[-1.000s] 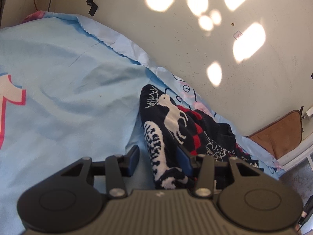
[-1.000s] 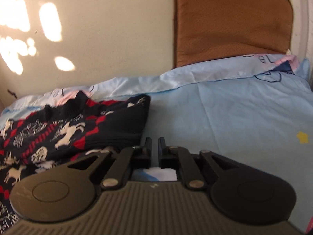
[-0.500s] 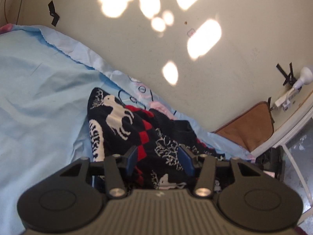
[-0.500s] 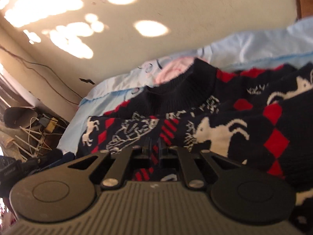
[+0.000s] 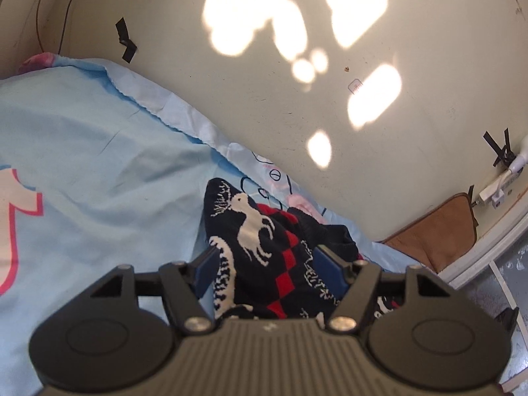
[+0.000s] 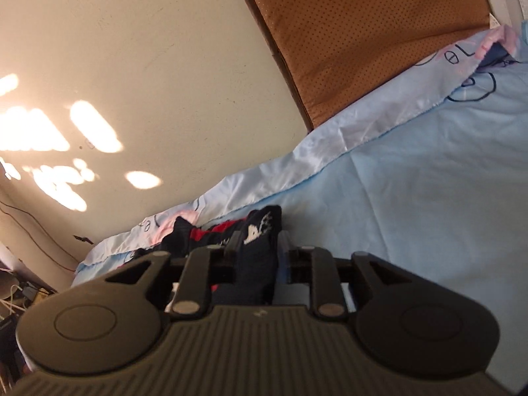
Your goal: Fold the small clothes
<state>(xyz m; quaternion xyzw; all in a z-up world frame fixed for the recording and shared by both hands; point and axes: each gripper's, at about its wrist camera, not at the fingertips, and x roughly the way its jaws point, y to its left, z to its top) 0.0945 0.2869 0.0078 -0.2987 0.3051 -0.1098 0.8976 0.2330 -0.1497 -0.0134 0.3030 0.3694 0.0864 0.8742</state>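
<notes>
Since a second ago both my views have swung back over the knitted sweater [image 5: 260, 250], and both pairs of jaws have just been opening. My left gripper [image 5: 265, 260] now stands spread wide, its blue pads [image 5: 206, 265] either side of a bunched ridge of the dark reindeer-patterned knit; the left pad looks clear of the cloth, and the right one I cannot tell. My right gripper [image 6: 259, 247] is parted only a little, with a fold of the sweater [image 6: 260, 241] between its fingers [image 6: 235, 241]; whether they press it I cannot tell. The sweater lies crumpled on the light blue sheet [image 5: 99, 171], running toward one o'clock in the left view, near the wall [image 5: 264, 105]. A brown cushion [image 6: 363, 33] leans at one o'clock in the right view.
</notes>
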